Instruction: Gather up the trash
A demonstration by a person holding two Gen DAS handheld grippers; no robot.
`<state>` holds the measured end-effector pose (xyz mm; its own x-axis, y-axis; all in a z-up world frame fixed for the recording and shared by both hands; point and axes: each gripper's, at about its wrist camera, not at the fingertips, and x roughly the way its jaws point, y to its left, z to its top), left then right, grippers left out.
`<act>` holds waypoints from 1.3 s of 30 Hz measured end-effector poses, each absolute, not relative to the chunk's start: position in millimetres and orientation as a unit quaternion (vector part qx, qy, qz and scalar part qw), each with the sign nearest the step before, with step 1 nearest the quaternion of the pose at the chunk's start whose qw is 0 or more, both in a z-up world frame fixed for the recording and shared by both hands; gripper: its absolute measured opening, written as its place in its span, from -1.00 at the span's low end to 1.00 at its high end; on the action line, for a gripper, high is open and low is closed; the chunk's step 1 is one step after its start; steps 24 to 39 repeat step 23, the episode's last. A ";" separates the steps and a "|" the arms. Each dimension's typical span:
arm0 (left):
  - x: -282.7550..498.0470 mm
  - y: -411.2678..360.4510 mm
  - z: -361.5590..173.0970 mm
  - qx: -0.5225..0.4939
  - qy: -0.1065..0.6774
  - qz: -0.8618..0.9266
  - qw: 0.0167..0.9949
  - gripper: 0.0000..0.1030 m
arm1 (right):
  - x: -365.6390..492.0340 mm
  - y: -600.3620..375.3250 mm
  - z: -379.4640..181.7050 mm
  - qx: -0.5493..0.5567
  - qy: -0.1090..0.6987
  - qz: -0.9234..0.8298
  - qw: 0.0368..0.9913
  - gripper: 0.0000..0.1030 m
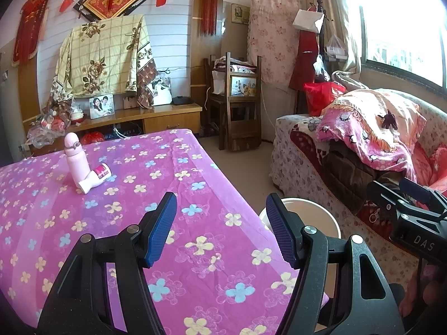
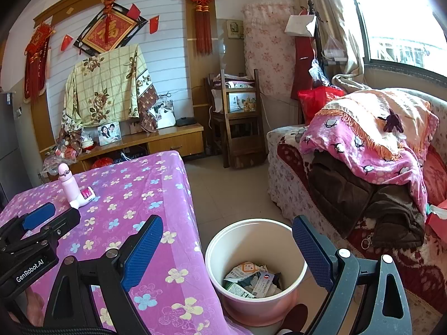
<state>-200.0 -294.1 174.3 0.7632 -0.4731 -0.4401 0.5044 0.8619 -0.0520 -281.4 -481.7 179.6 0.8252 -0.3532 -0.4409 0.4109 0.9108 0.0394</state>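
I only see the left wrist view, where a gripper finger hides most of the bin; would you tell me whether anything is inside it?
Observer: Yes, crumpled packets lie at the bottom of the bin.
Operator: Thank you. Is the right gripper carrying anything?
Observer: No, the right gripper is open, with nothing between its fingers.
Operator: And what does the bin's outside look like?
Observer: It is pink, and the bin stands on the floor.

Bright window point(image 2: 402, 28) lights a tiled floor point(image 2: 223, 189), covered sofa point(image 2: 293, 173), wooden cabinet point(image 2: 173, 139).
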 end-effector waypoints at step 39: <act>-190.3 -287.3 169.6 0.037 0.229 -0.252 0.940 0.27 | -274.9 -479.0 172.3 0.067 0.238 -0.193 0.949 0.79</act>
